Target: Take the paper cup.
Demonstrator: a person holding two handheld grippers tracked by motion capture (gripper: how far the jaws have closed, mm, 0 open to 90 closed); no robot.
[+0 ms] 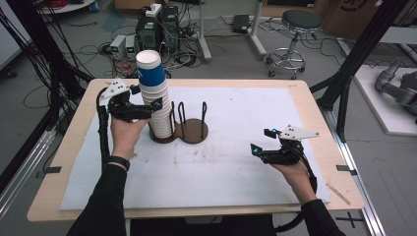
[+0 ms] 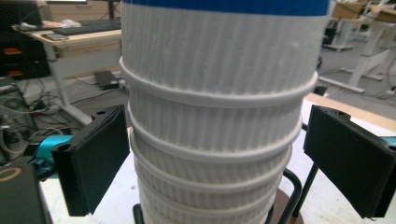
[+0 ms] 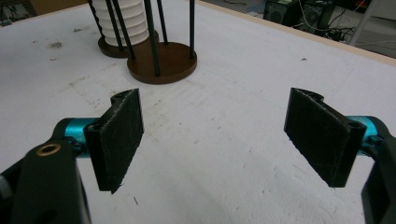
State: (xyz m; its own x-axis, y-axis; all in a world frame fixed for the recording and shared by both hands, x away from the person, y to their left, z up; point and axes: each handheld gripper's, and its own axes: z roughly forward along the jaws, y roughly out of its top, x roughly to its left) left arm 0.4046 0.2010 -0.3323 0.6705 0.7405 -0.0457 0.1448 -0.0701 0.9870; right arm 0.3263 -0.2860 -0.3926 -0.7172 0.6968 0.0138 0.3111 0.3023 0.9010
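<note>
At the holder (image 1: 179, 132), your spread left claw (image 2: 215, 154) straddles the cup stack (image 1: 155, 98): light, crushable; grip a ribbed rim gently. Right claw (image 3: 224, 135) gapes empty.

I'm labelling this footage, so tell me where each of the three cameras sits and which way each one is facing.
High view: above the person's side, looking forward and down on the table; both forearms, left gripper, right gripper.
Left gripper view: on the left gripper, facing the cup stack between its open jaws.
Right gripper view: on the right gripper, facing across the table mat toward the cup holder.
Shared: all three views show the cup stack and holder.
</note>
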